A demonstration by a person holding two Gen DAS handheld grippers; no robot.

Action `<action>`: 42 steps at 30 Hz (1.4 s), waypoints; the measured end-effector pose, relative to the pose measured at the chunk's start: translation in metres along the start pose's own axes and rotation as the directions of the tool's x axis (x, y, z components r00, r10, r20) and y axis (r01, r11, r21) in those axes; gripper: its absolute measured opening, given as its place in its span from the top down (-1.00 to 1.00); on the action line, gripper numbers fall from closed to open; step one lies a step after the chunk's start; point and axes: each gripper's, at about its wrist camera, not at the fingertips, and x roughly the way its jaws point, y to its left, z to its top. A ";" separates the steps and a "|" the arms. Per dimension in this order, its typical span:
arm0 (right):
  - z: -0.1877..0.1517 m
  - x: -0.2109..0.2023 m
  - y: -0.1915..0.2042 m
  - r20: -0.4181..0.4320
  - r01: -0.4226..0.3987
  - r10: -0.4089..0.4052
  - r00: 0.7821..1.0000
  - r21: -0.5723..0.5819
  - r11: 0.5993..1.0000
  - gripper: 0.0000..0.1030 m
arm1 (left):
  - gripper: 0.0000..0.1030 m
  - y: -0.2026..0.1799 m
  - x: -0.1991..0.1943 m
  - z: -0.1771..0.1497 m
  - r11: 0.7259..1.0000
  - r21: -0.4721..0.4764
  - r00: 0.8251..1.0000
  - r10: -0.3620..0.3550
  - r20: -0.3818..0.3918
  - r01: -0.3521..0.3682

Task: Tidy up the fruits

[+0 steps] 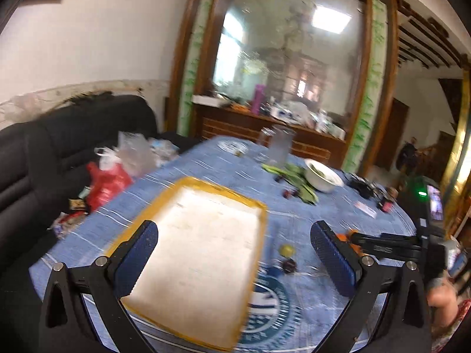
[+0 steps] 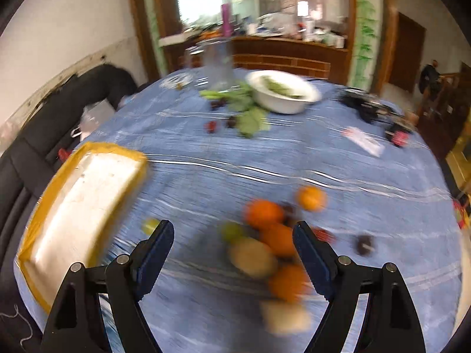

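Observation:
A yellow-rimmed white tray point(image 1: 206, 250) lies empty on the blue tablecloth; it also shows in the right wrist view point(image 2: 85, 197). My left gripper point(image 1: 234, 253) is open and empty, hovering over the tray. My right gripper point(image 2: 232, 253) is open and empty above a blurred pile of fruit: several oranges point(image 2: 265, 213), a tan round fruit point(image 2: 253, 256) and a green one point(image 2: 231, 231). A small yellow-green fruit point(image 1: 287, 249) and a dark one point(image 1: 288, 265) lie right of the tray. My right gripper's black body point(image 1: 388, 245) shows at the right of the left wrist view.
A white bowl point(image 2: 284, 94) with greens, loose leaves point(image 2: 250, 117), small dark red fruits point(image 2: 212, 126) and a clear jug point(image 2: 219, 61) stand at the far side. A black sofa point(image 1: 73, 135) with plastic bags point(image 1: 114, 173) is left of the table. Dark gadgets point(image 2: 371, 107) lie far right.

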 end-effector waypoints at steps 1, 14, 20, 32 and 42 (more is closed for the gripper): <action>-0.009 -0.006 -0.014 0.001 0.020 -0.020 1.000 0.009 1.000 -0.67 | -1.00 -0.007 0.003 -0.002 1.000 0.011 1.000 -0.005 -0.013 0.005; -0.063 0.015 -0.037 -0.088 -0.093 0.093 0.992 -0.001 0.996 -0.44 | -1.00 -0.087 0.056 -0.015 0.971 0.036 0.951 -0.225 -0.214 0.238; -0.069 0.027 -0.024 -0.072 -0.082 0.078 0.994 -0.060 0.995 -0.27 | -0.69 -0.105 0.095 -0.019 0.937 -0.034 0.891 -0.342 -0.298 0.348; -0.074 0.028 -0.033 -0.073 -0.143 0.140 0.987 -0.032 0.989 0.02 | -0.30 -0.159 0.170 -0.055 0.898 -0.003 0.798 -0.393 -0.457 0.440; -0.076 0.027 -0.030 -0.080 -0.131 0.127 0.989 -0.048 0.990 0.02 | 0.15 -0.158 0.191 -0.067 0.895 0.000 0.781 -0.390 -0.488 0.447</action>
